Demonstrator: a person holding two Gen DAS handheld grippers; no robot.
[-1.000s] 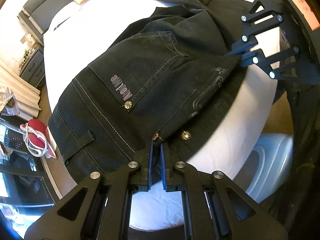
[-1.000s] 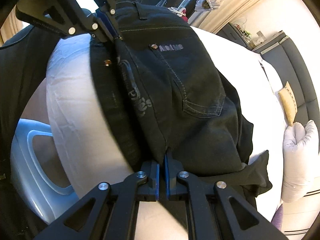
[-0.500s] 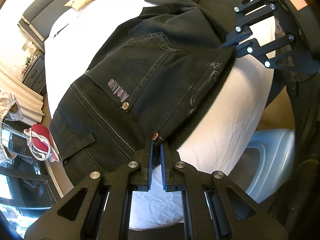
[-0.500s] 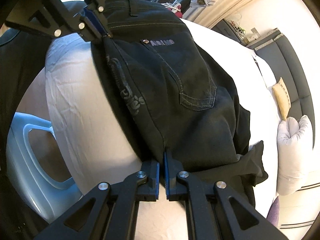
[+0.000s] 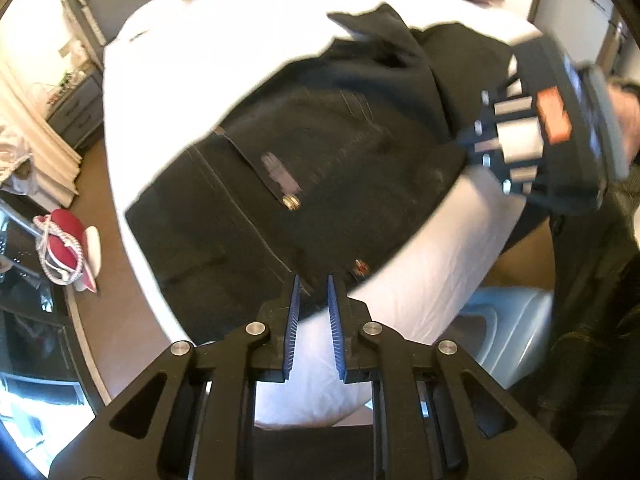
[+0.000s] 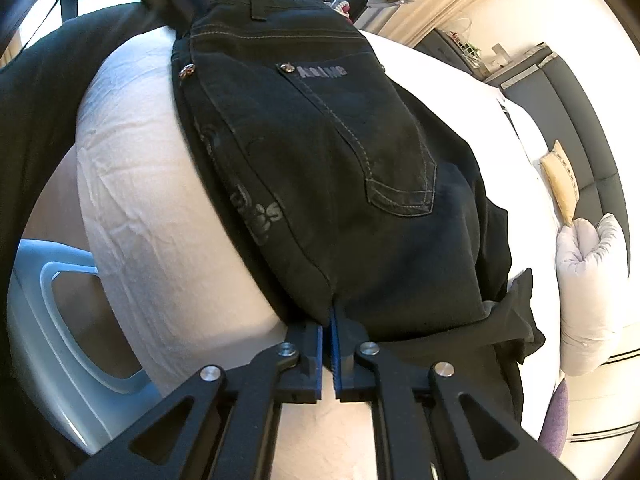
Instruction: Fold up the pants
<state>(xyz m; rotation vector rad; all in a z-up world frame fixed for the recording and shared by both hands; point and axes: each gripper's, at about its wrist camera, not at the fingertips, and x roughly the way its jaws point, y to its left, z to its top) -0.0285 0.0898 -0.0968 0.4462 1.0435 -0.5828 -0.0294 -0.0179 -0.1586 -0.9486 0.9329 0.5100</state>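
- While the left gripper (image 5: 312, 280) stands with its jaws a little apart, having just been opening, the pants (image 5: 304, 184) lie just beyond its tips; the waistband edge sits at the gap, and the pads do not press on it.
- At the other end, the right gripper (image 6: 329, 322) is closed tight on the cloth, pinching the folded edge of the pants (image 6: 320, 184) at the corner nearest its camera.
- From the left wrist view the right gripper (image 5: 464, 148) shows blurred at the far right edge of the garment.
- Folded once, the pants rest flat on the near part of a round bed (image 5: 224, 64), back pocket up, with one leg end sticking out toward the far side.
- White sheet covers the bed (image 6: 132, 184), wrinkled along its rounded side.
- Beside the bed stands a pale blue plastic basket (image 6: 44, 320) on a brown floor (image 5: 104, 264).
- Grey padded headboard (image 6: 576, 120) curves round the far side, with a cream cushion (image 6: 560, 184) and a white pillow (image 6: 588, 292).
- Red shoe (image 5: 64, 248) with white laces lies on the floor at left.
- Dark denim has pale stitching, metal rivets, a grey printed word on the pocket and a faint paw print on the side.
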